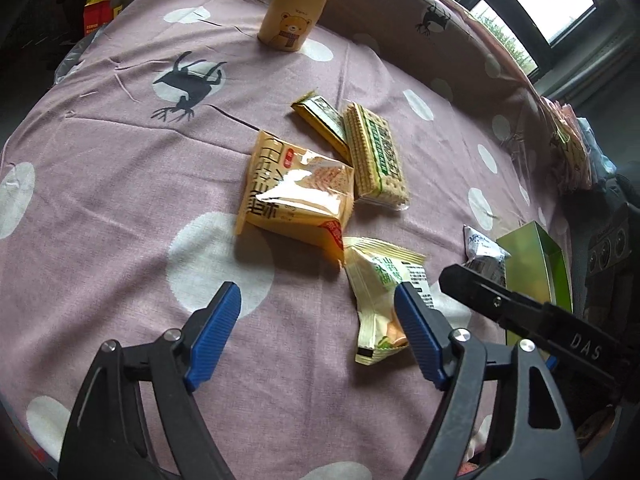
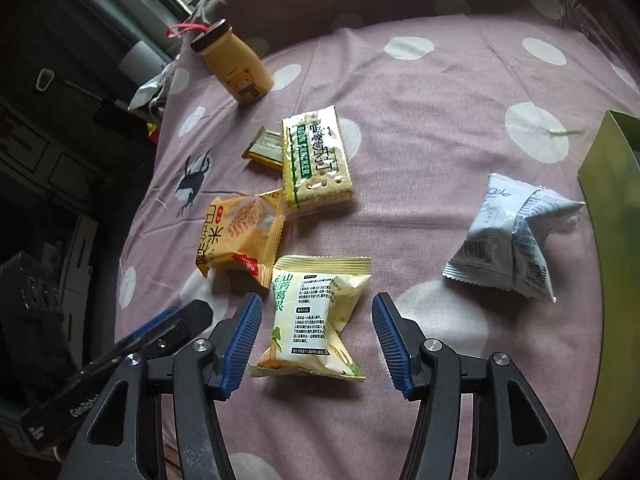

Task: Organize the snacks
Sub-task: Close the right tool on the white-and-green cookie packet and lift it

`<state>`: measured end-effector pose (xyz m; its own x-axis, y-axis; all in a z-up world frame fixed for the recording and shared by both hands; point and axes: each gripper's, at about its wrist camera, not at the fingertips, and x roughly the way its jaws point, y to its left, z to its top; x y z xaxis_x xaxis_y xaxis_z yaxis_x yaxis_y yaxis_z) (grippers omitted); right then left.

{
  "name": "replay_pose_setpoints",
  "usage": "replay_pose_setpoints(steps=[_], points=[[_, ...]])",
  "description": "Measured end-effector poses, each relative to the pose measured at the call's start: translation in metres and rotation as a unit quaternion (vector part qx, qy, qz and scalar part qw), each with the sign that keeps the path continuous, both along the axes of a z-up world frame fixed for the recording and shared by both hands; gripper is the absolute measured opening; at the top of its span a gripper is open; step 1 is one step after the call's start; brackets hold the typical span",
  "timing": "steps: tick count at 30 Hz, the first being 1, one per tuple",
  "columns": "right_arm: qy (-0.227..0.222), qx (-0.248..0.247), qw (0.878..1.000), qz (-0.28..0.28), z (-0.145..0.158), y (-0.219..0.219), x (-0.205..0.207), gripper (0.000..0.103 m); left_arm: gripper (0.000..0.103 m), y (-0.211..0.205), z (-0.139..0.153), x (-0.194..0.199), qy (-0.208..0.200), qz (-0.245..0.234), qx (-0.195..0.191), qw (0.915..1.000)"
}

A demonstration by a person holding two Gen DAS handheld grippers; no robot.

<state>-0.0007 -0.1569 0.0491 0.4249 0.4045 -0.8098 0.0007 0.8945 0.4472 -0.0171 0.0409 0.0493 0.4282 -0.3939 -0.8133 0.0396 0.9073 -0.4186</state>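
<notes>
though both grippers (image 1: 318,330) (image 2: 316,340) agape and empty, "soda cracker" legible on cracker pack (image 2: 316,160).

Glossy crinkled plastic snack packets (image 2: 236,236) lie on a matt woven cloth bedsheet (image 2: 420,128).

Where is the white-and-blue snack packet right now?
The white-and-blue packet lies on the spotted cloth at the right wrist view's right side, beside the green box, apart from the other snacks.

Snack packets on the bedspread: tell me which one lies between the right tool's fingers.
The pale yellow-green packet, twisted at its middle. It lies between the right tool, whose open pads don't touch it. The orange packet, cracker pack and white packet lie farther off.
</notes>
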Motion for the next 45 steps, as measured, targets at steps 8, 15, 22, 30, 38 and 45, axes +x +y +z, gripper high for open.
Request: replay_pose_setpoints(steps=[8, 15, 22, 30, 38, 45], points=[[0.021, 0.051, 0.998, -0.025, -0.013, -0.011, 0.007, 0.043, 0.044, -0.038, -0.016, -0.001, 0.027, -0.075, -0.041, 0.996], [0.051, 0.045, 0.998, -0.006, -0.029, -0.002, 0.012, 0.04, 0.039, -0.046, -0.021, -0.001, 0.032, -0.088, -0.056, 0.994], [0.053, 0.047, 0.997, 0.02, -0.04, 0.01, 0.019, 0.04, 0.035, -0.046, -0.026, 0.004, 0.029, -0.084, -0.061, 0.9942], [0.016, 0.061, 0.998, 0.022, -0.02, 0.008, 0.009, 0.036, 0.029, -0.055, -0.004, -0.008, -0.028, -0.1, -0.055, 0.9931], [-0.069, 0.052, 0.996, 0.025, 0.017, 0.008, -0.011, 0.036, 0.029, -0.055, 0.026, -0.023, -0.115, -0.104, -0.05, 0.9867], [-0.143, 0.043, 0.988, 0.028, 0.046, 0.012, -0.027, 0.036, 0.029, -0.053, 0.048, -0.037, -0.185, -0.103, -0.043, 0.9764]])
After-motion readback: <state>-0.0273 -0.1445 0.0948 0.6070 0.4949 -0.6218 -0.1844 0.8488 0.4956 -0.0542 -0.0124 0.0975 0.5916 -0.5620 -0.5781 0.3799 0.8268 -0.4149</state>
